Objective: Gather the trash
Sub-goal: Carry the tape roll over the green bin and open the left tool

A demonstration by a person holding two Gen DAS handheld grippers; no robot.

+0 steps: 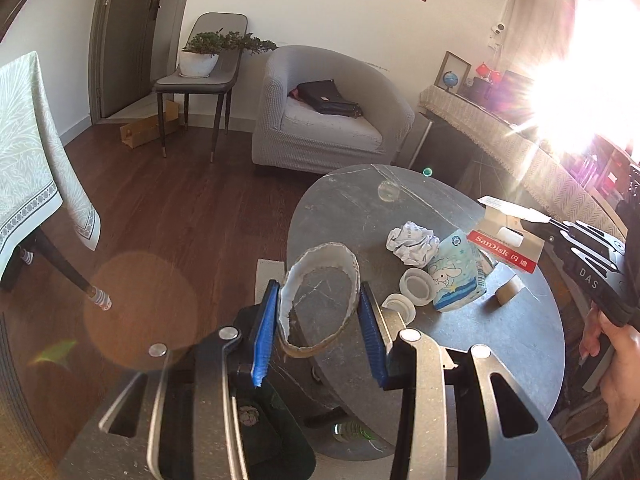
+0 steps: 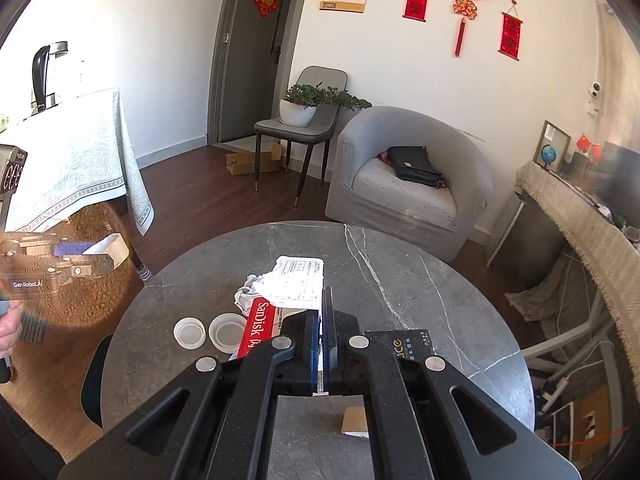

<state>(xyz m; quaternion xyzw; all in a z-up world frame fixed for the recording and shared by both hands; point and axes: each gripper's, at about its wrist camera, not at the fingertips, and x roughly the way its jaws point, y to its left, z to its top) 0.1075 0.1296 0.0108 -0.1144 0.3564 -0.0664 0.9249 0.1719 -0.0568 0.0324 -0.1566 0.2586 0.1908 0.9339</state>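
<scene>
In your left wrist view, your left gripper [image 1: 320,312] pinches a squashed cardboard ring [image 1: 320,300] between its blue pads at the near edge of the round grey table [image 1: 500,340], where crumpled paper [image 1: 412,245], two white caps [image 1: 418,286] and a tissue pack [image 1: 460,276] lie. In your right wrist view, your right gripper [image 2: 321,320] is pressed together on a flap of the red SanDisk box [image 2: 260,330], held above that table.

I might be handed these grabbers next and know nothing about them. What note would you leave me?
Left gripper: fingers hold a squashed tape ring beside the round table.
Right gripper: shut on the red SanDisk package, lifted off the table.
Left on the table: crumpled paper, tissue pack, two white caps, small cardboard piece.
Nothing visibly binned yet; no bin is clearly in view.
</scene>
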